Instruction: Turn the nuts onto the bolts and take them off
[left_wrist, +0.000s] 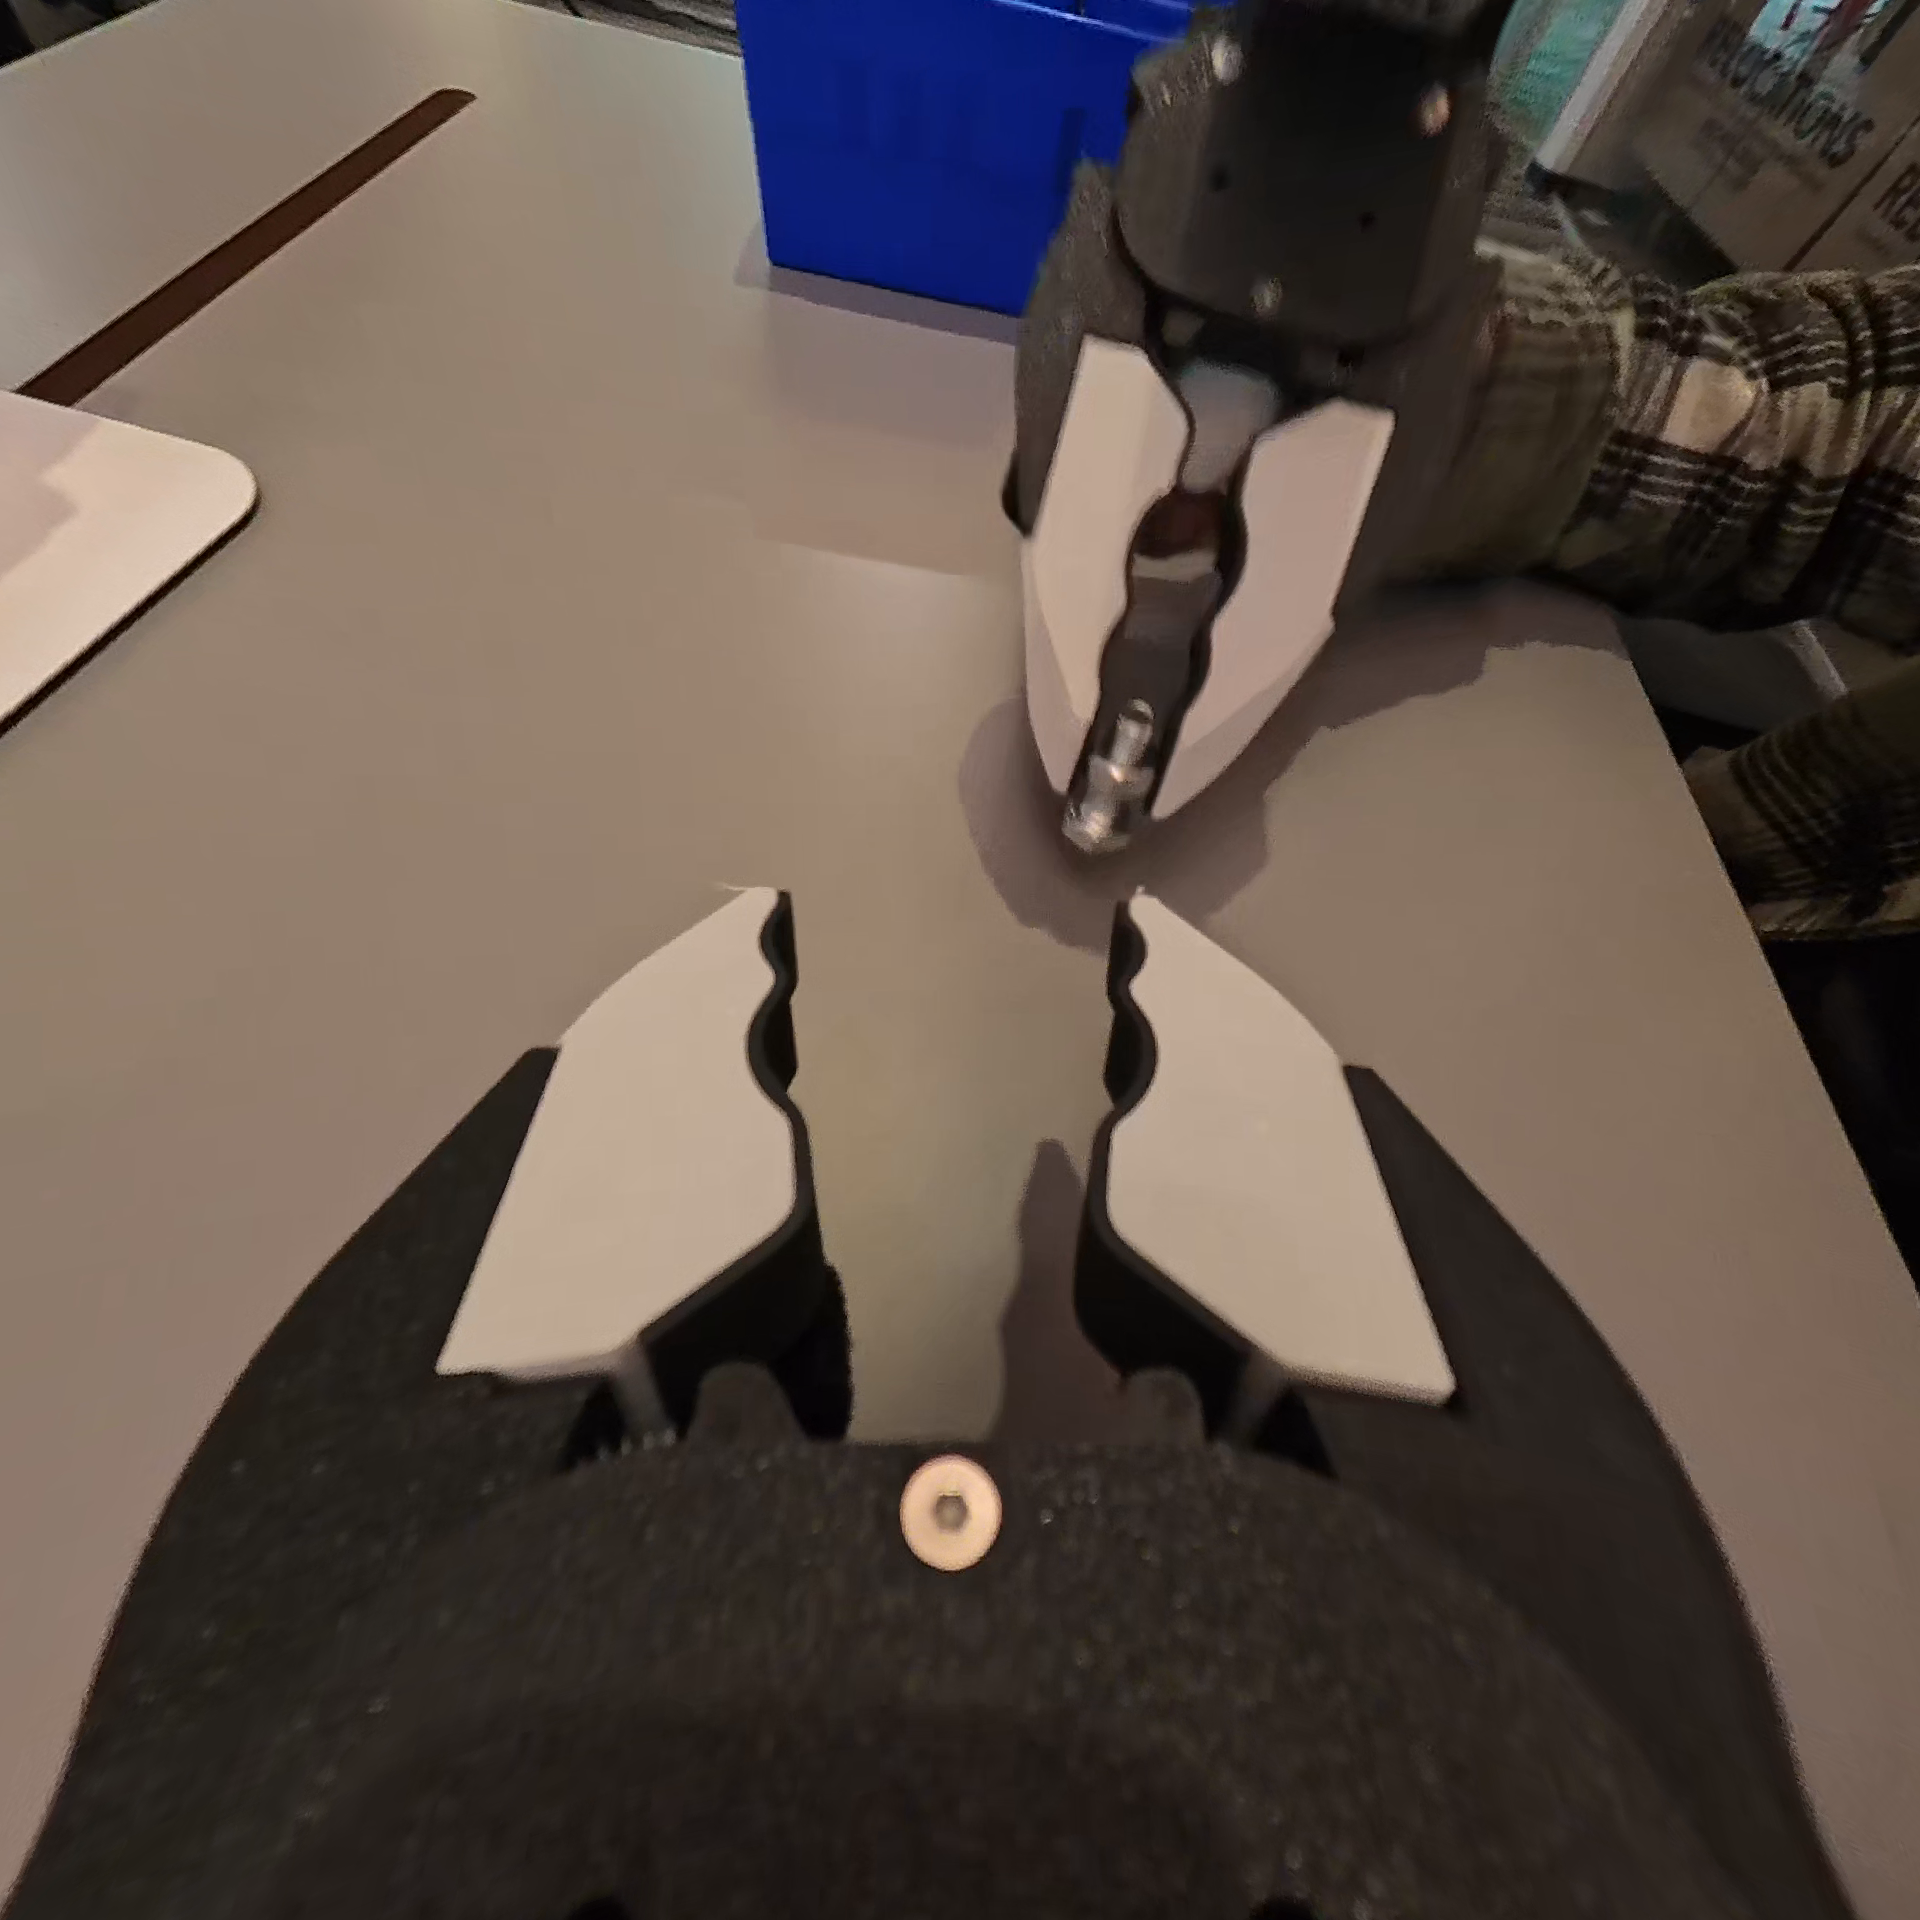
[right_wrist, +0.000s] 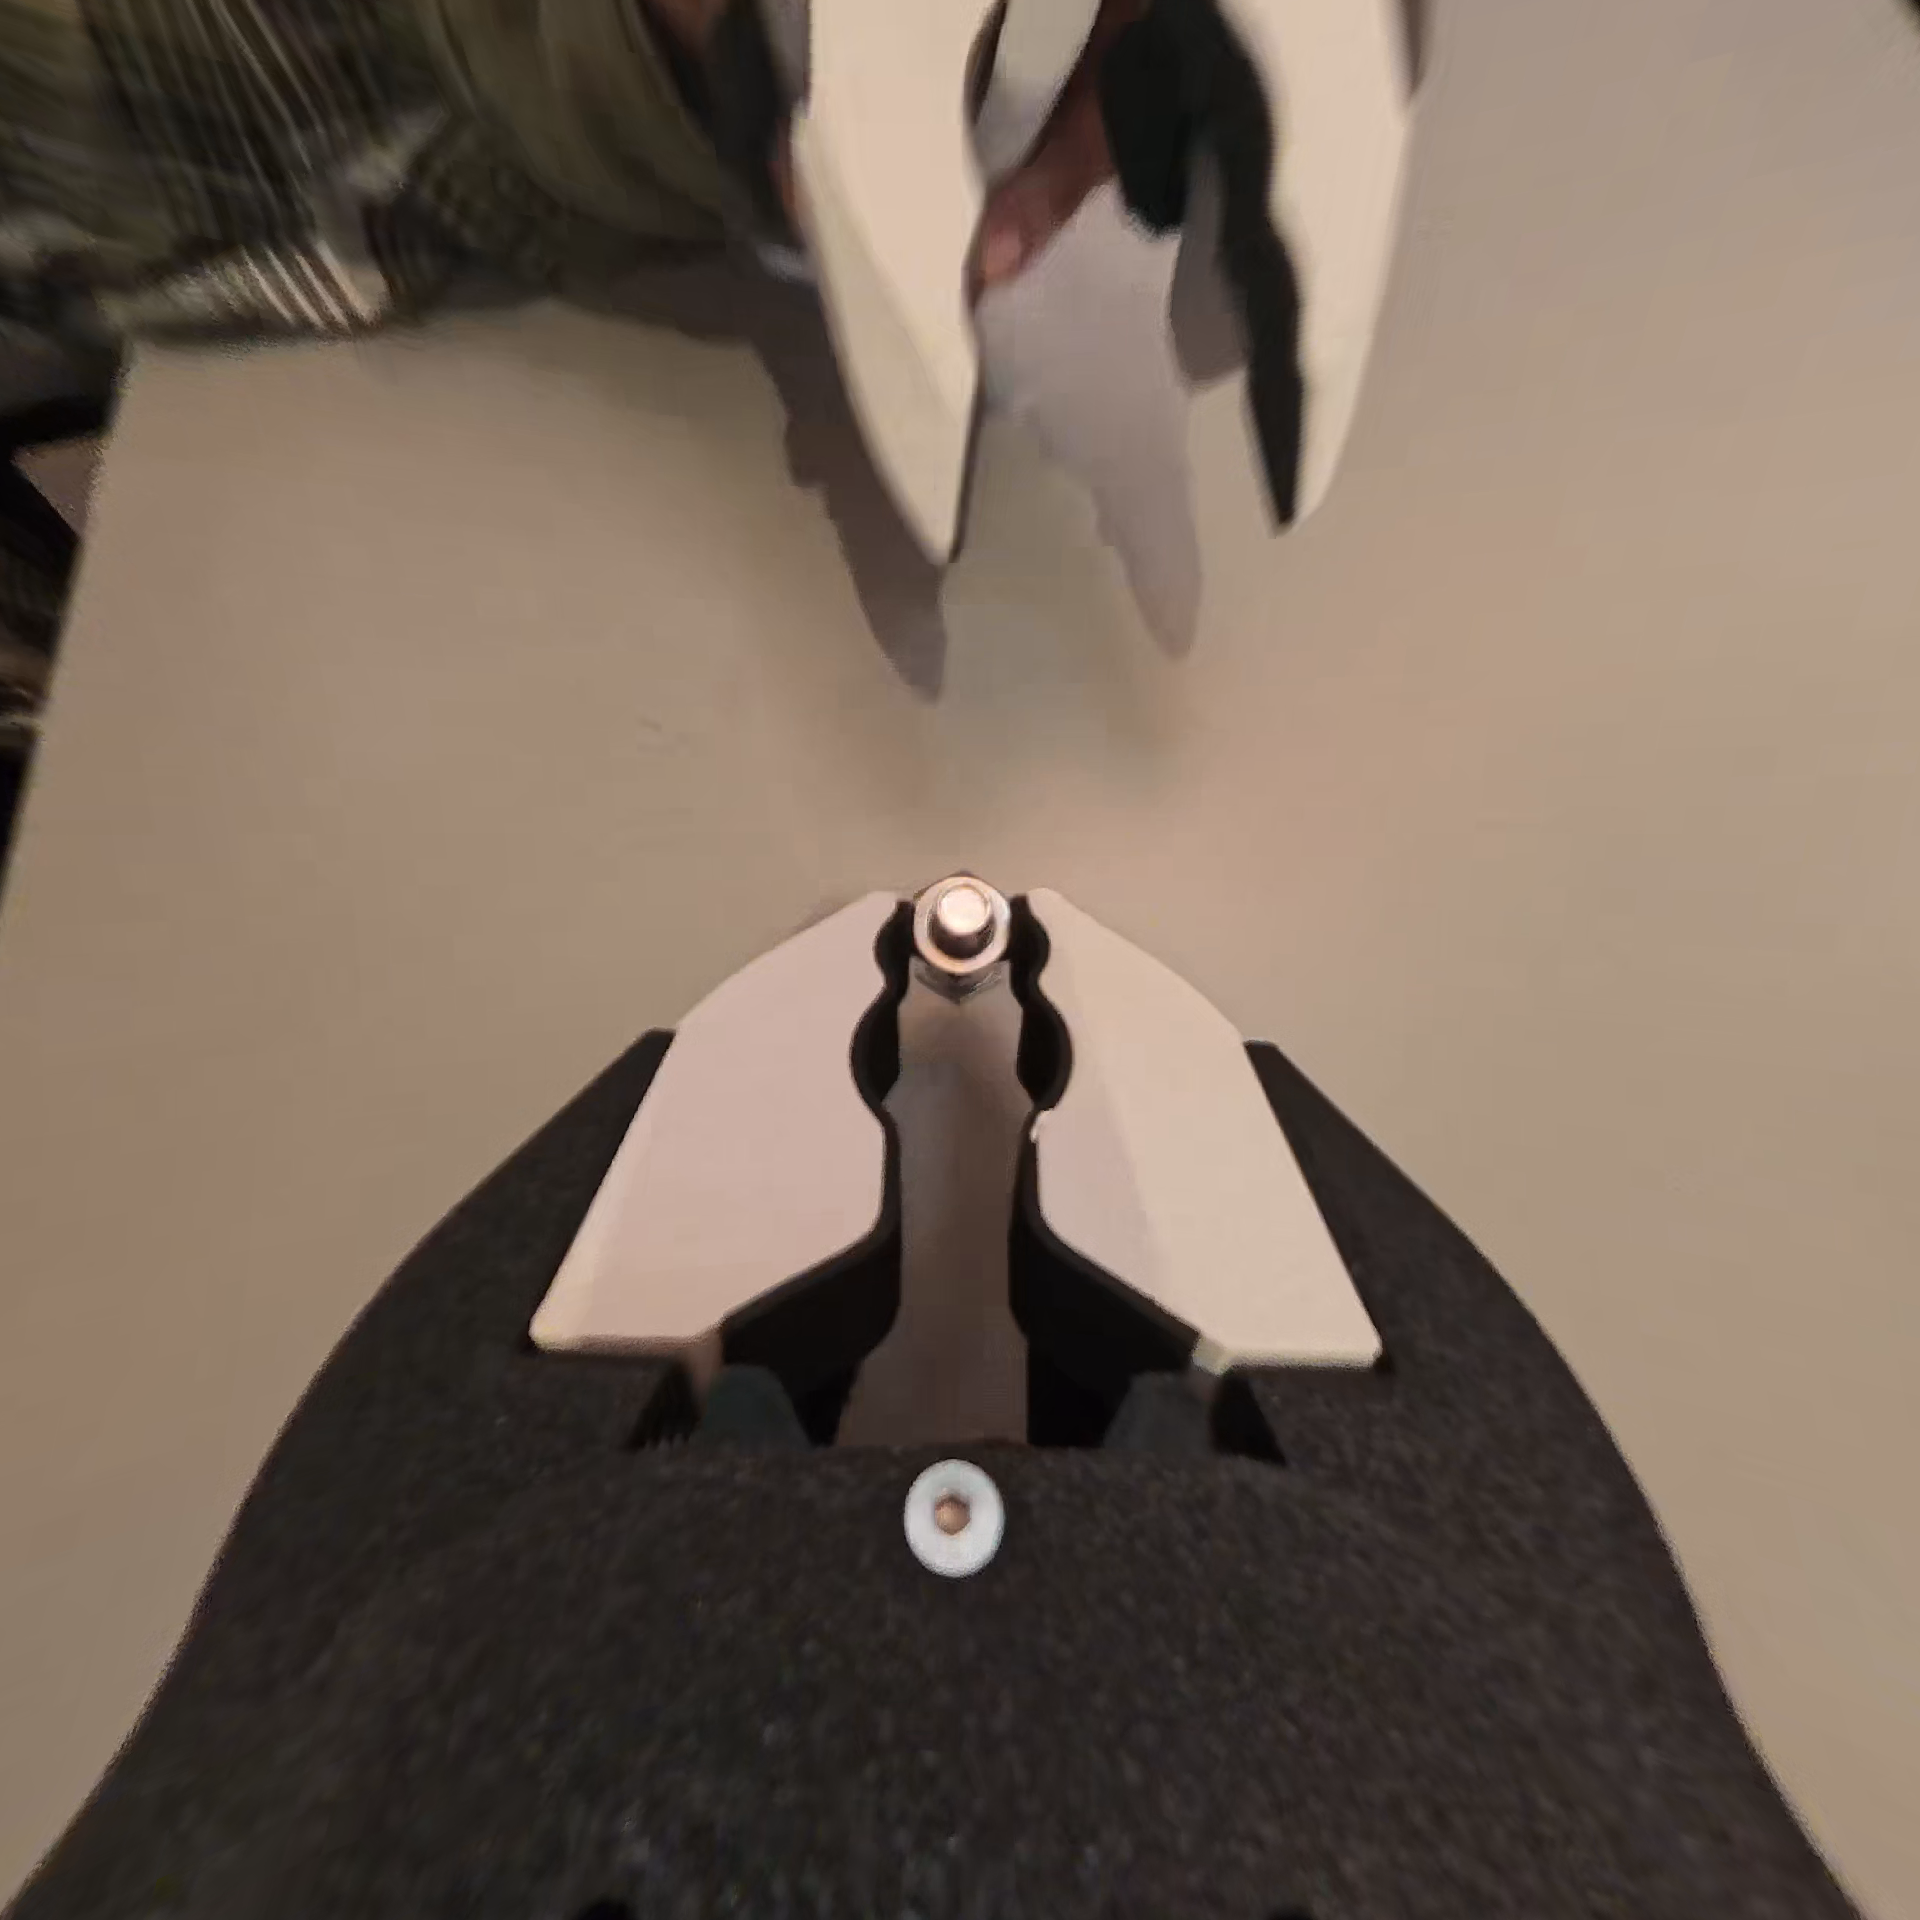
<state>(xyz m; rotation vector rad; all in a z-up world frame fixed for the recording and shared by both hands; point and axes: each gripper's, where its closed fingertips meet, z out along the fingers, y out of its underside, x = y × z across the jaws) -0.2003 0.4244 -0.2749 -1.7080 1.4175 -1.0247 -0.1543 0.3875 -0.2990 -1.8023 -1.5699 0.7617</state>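
Note:
My right gripper (right_wrist: 958, 914) is shut on a silver bolt (right_wrist: 958, 930) with a nut on it, held at the fingertips just above the table. The left wrist view shows the same bolt (left_wrist: 1112, 774) sticking out of the right gripper (left_wrist: 1117, 800), its end pointing toward my left gripper. My left gripper (left_wrist: 951, 914) is open and empty, hovering over the table a short way in front of the bolt. In the right wrist view the left gripper (right_wrist: 1112, 540) shows blurred at the top, jaws apart.
A blue bin (left_wrist: 914, 135) stands at the far side of the grey table (left_wrist: 520, 623). A white pad (left_wrist: 94, 540) lies at the left. A plaid sleeve (left_wrist: 1704, 447) rests along the table's right edge.

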